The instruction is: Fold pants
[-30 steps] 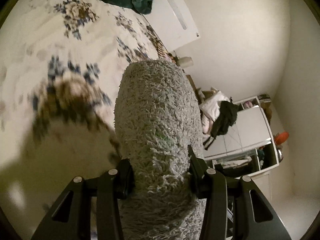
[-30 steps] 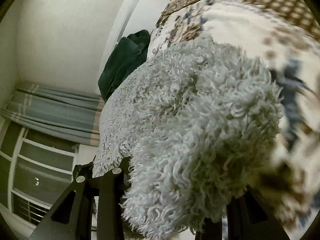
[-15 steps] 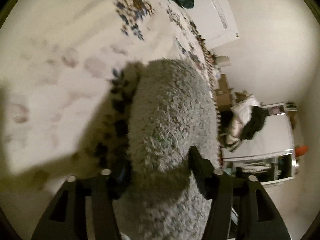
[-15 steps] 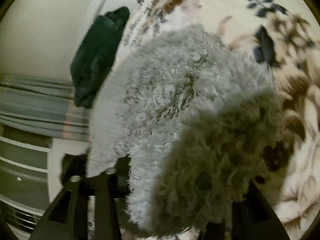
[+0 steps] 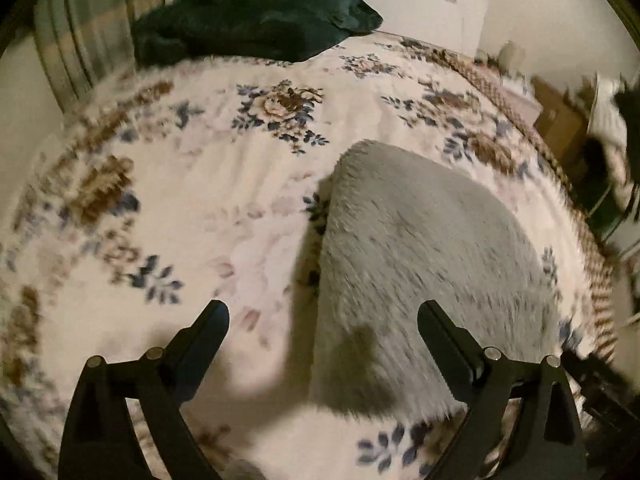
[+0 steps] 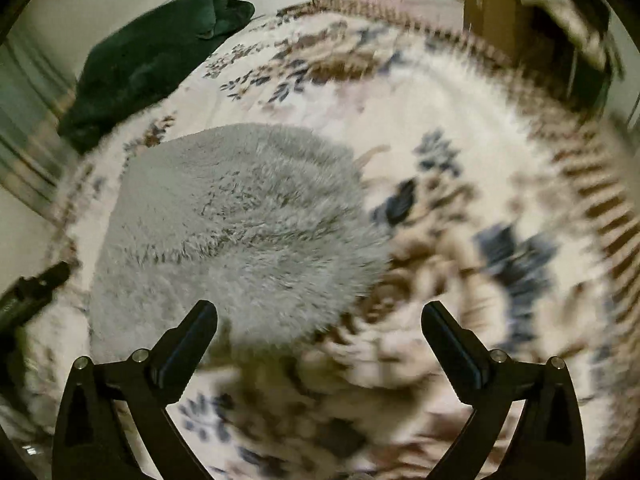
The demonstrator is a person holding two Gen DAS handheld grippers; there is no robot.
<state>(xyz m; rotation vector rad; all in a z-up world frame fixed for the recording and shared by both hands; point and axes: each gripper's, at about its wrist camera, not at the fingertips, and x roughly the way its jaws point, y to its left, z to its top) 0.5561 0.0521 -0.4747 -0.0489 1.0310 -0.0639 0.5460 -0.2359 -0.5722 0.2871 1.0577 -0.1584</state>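
Far left in my left cam, striped curtains, then a dark green blanket bunched at the bed's far end against a white headboard. Floral bedspread fills most of the frame, w/ blue & brown flowers. My left gripper has just been opening: jaws wide apart, holding nothing. The grey fleece pants lie folded flat on the bedspread, right of center, their near edge below & between my tips but not pinched. Right edge is clutter, too blurred to name. In my right cam the green blanket sits upper left, pants left of center on the spread. My right gripper has also just been opening: jaws spread full, empty, pants' edge near the left tip, w/ bare bedspread to the right.
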